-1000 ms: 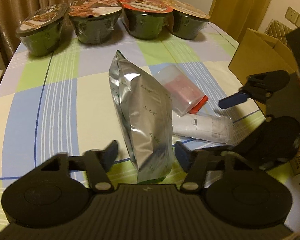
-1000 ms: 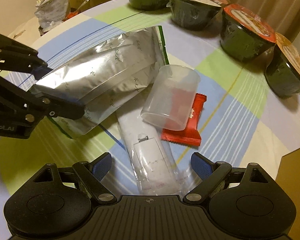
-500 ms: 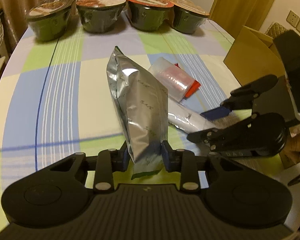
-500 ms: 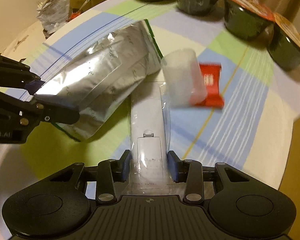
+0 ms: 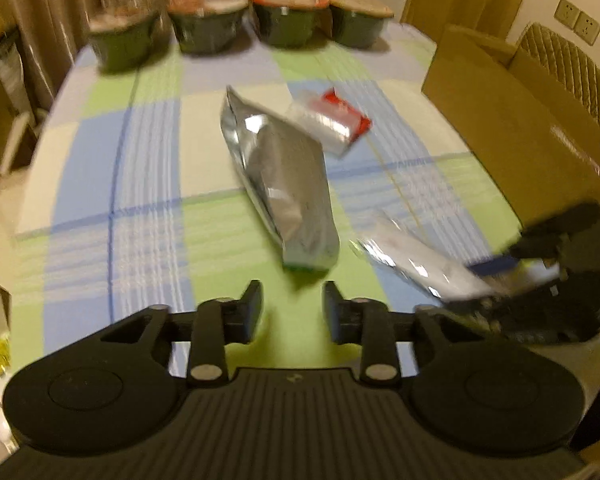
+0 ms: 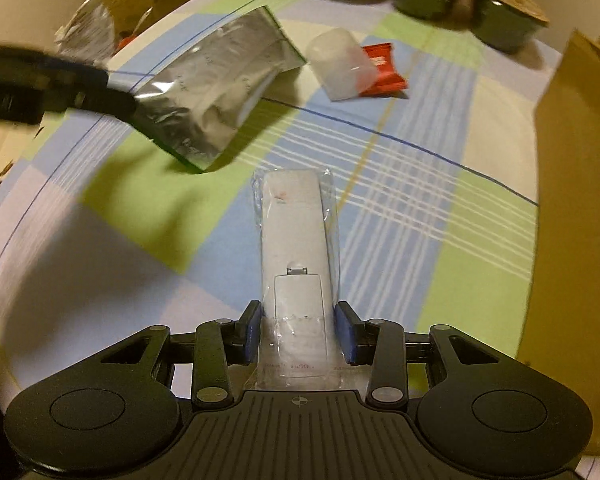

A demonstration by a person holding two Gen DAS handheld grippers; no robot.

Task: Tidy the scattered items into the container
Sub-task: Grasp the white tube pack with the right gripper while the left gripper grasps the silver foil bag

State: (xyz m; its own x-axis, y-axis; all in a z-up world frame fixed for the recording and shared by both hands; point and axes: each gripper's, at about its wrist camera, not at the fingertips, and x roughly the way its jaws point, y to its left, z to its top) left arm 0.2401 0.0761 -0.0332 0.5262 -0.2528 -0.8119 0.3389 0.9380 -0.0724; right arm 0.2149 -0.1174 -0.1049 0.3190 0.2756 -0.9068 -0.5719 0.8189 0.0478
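Note:
In the left wrist view my left gripper [image 5: 293,312] has its jaws opening, and nothing is between them. The silver foil pouch [image 5: 284,184] sits just beyond the fingertips, tilted over the checked tablecloth [image 5: 112,184]. My right gripper [image 6: 298,322] is shut on a white remote in a clear plastic bag [image 6: 296,240], held above the cloth. The left wrist view shows this bagged remote [image 5: 416,264] at the right. A clear plastic cup [image 6: 340,64] lies on its side against a red sachet [image 6: 384,74]. The cardboard box [image 6: 580,200] stands at the right.
Several sealed dark noodle bowls [image 5: 208,20] line the far edge of the table. The box wall [image 5: 520,120] rises close by the right table edge. A crumpled bag [image 6: 88,24] and cartons lie beyond the far left edge.
The left gripper closed on the silver pouch, then let it go and drew back. The right gripper shut on the bagged remote and carried it away from the cup and sachet.

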